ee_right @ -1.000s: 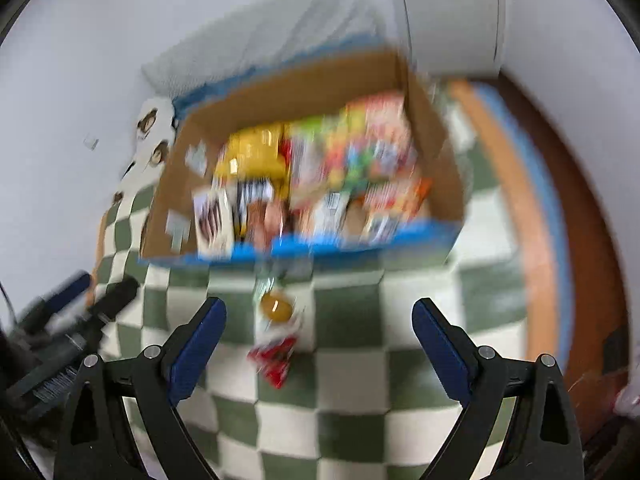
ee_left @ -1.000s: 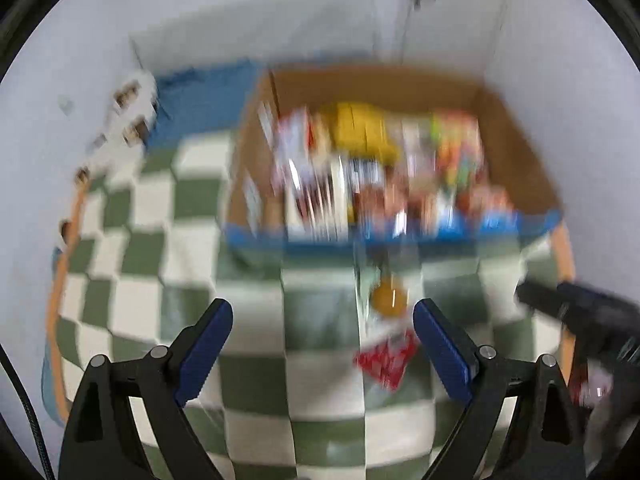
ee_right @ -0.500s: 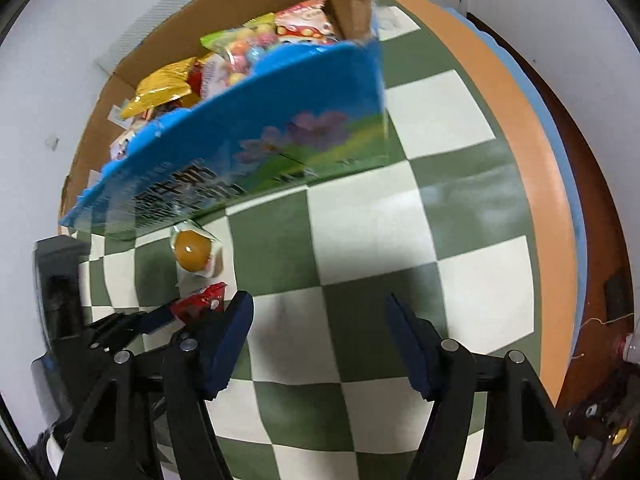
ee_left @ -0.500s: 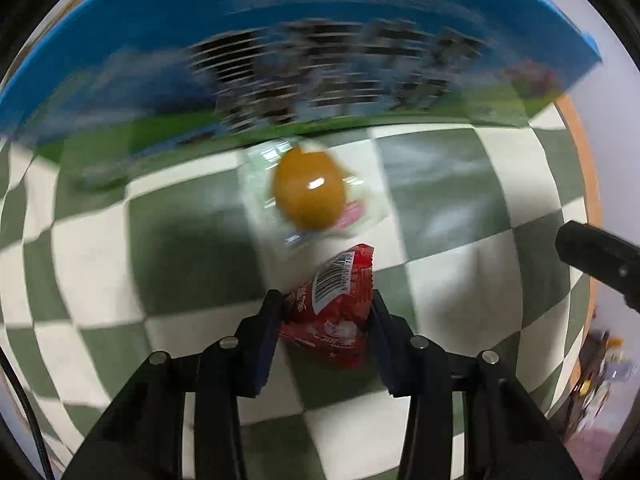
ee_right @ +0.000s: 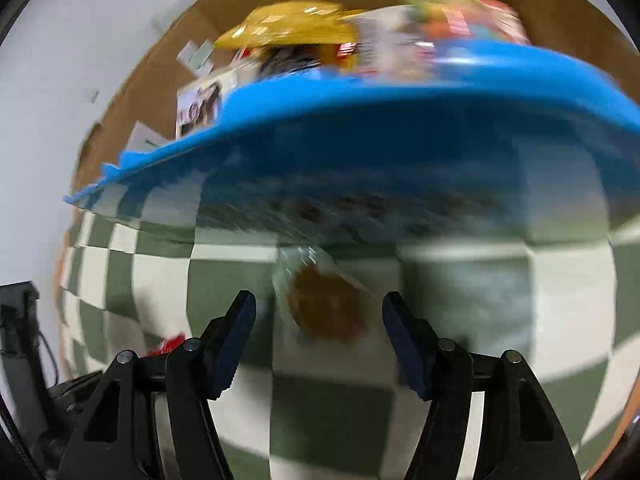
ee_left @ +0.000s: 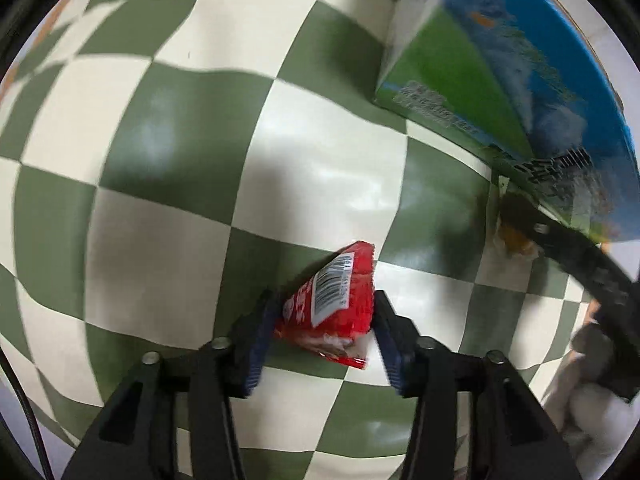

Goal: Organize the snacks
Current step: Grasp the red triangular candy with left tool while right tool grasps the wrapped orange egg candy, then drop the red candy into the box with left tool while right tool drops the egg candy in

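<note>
The left claw (ee_left: 320, 320), which half a second ago was only just closing around the small red crinkled foil snack packet (ee_left: 332, 304), now pinches it firmly between its blue pads, barcode side up, and the view has swung leftward, so the packet looks lifted or tilted clear of the green-and-cream checkered cloth on the table (ee_left: 168, 184); that suggests the first loose snack is secured and ready to go into the box. The right claw (ee_right: 318, 328), which stood well back over bare cloth half a second ago, has moved in and now sits spread wide on either side of the round orange sweet in a clear plastic wrapper (ee_right: 324, 304), with nothing yet gripped. The picture is blurred, so whether the pads touch the wrapper cannot be told. Both loose snacks are therefore being dealt with at once. Just ahead of the right claw rises the blue printed front wall of the open cardboard box of assorted snacks (ee_right: 400, 160), close behind the sweet, leaving little room to push forward; closing in place and lifting up looks the safer course. For the left claw, the box corner (ee_left: 460, 80) stands ahead and to its right, and the right claw's dark arm (ee_left: 580, 264) crosses that same side, so the open cloth ahead and to its left offers the freer path before rising over the box rim.
</note>
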The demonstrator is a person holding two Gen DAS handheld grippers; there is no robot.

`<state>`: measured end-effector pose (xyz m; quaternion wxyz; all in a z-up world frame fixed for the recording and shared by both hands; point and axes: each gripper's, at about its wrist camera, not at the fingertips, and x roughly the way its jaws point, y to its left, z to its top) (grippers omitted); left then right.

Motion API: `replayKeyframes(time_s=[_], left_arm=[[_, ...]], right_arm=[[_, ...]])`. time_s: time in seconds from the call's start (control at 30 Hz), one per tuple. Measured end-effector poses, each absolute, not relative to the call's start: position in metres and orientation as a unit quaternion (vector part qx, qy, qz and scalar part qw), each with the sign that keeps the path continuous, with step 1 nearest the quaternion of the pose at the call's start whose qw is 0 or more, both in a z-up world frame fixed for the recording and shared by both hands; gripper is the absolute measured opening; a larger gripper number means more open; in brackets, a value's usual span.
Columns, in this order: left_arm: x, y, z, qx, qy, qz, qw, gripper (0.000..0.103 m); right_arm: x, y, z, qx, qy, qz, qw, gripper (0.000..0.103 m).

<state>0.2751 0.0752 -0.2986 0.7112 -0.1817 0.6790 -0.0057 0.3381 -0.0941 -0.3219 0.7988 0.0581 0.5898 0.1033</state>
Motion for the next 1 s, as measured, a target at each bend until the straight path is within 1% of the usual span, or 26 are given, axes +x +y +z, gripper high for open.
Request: replayKeyframes(time_s=[0.03, 0.07, 0.13, 0.17, 0.2, 0.4, 0.5, 0.7, 0.77, 0.8, 0.87, 0.93, 0.97, 1.0], left_arm=[[0.275, 0.075, -0.301, -0.185, 0.681, -0.007, 0.709, 0.049], [0.275, 0.074, -0.301, -0.184, 0.682, -0.007, 0.708, 0.049], [0.274, 0.068, -0.3, -0.169, 0.684, -0.008, 0.71, 0.049], [0.273, 0.064, -0.299, -0.161, 0.684, -0.008, 0.711, 0.049], [0.273, 0.059, -0.297, -0.153, 0.684, -0.008, 0.713, 0.044], [0.245, 0.02, -0.291, -0.145, 0.698, -0.045, 0.7, 0.042], [0.223, -0.015, -0.289, -0.123, 0.713, -0.078, 0.686, 0.043], [0.205, -0.07, -0.294, -0.061, 0.722, -0.111, 0.68, 0.043], [0.205, -0.075, -0.298, -0.057, 0.724, -0.108, 0.679, 0.043], [0.206, -0.076, -0.299, -0.06, 0.725, -0.106, 0.678, 0.043], [0.207, -0.078, -0.3, -0.068, 0.726, -0.101, 0.676, 0.043], [0.206, -0.078, -0.299, -0.073, 0.726, -0.097, 0.677, 0.042], [0.204, -0.062, -0.298, -0.075, 0.724, -0.095, 0.679, 0.042], [0.208, -0.062, -0.297, -0.075, 0.723, -0.094, 0.68, 0.042]], right_arm=[[0.344, -0.085, -0.331, 0.043, 0.597, 0.098, 0.795, 0.068], [0.346, -0.081, -0.334, 0.033, 0.597, 0.095, 0.796, 0.062], [0.346, -0.075, -0.336, 0.01, 0.596, 0.088, 0.798, 0.058], [0.344, -0.076, -0.335, 0.009, 0.597, 0.088, 0.797, 0.046], [0.343, -0.078, -0.334, 0.016, 0.6, 0.095, 0.794, 0.045], [0.309, -0.109, -0.332, 0.03, 0.636, 0.101, 0.764, 0.045], [0.282, -0.129, -0.331, 0.044, 0.655, 0.106, 0.747, 0.045], [0.225, -0.182, -0.338, 0.121, 0.683, 0.088, 0.715, 0.045], [0.218, -0.189, -0.344, 0.141, 0.681, 0.084, 0.713, 0.049], [0.218, -0.192, -0.347, 0.154, 0.682, 0.083, 0.711, 0.052], [0.217, -0.192, -0.353, 0.154, 0.687, 0.079, 0.706, 0.054], [0.215, -0.185, -0.359, 0.146, 0.687, 0.071, 0.708, 0.054], [0.214, -0.181, -0.361, 0.139, 0.686, 0.068, 0.71, 0.053], [0.214, -0.176, -0.362, 0.127, 0.685, 0.065, 0.714, 0.049]])
